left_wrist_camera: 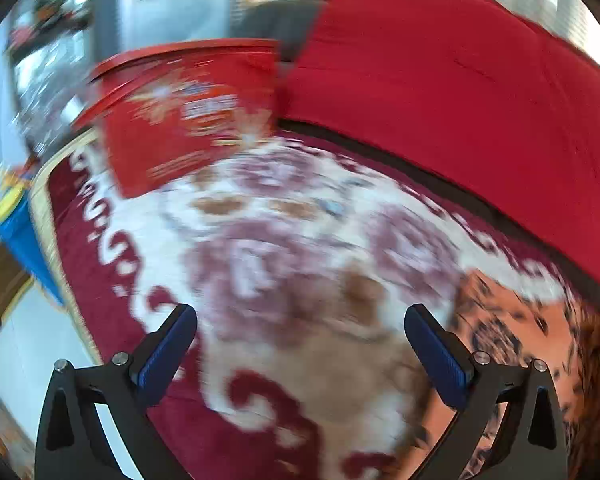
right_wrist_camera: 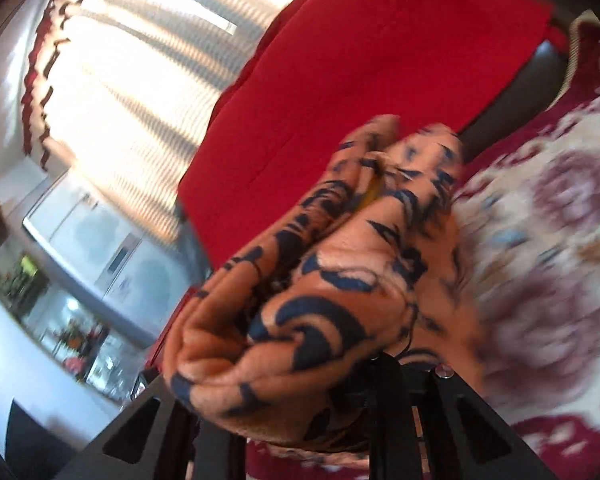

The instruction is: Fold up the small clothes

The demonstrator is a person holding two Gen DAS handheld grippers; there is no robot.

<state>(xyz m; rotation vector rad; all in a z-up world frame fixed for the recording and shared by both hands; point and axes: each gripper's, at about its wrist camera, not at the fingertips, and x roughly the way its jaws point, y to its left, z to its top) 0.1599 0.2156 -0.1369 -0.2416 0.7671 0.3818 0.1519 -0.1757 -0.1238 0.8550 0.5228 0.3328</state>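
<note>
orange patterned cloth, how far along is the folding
Done: little that shows; no folded pile is in view. In hand: the right tongs are shut on the orange patterned cloth, bunched and lifted off the patterned rug. The left tongs hang open and empty above the rug, the cloth's edge beside them. Left: spreading it flat and folding it.

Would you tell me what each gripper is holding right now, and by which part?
The right gripper is shut on the orange patterned garment, at a bunched fold; which part cannot be told. The left gripper is open, holding nothing.
</note>
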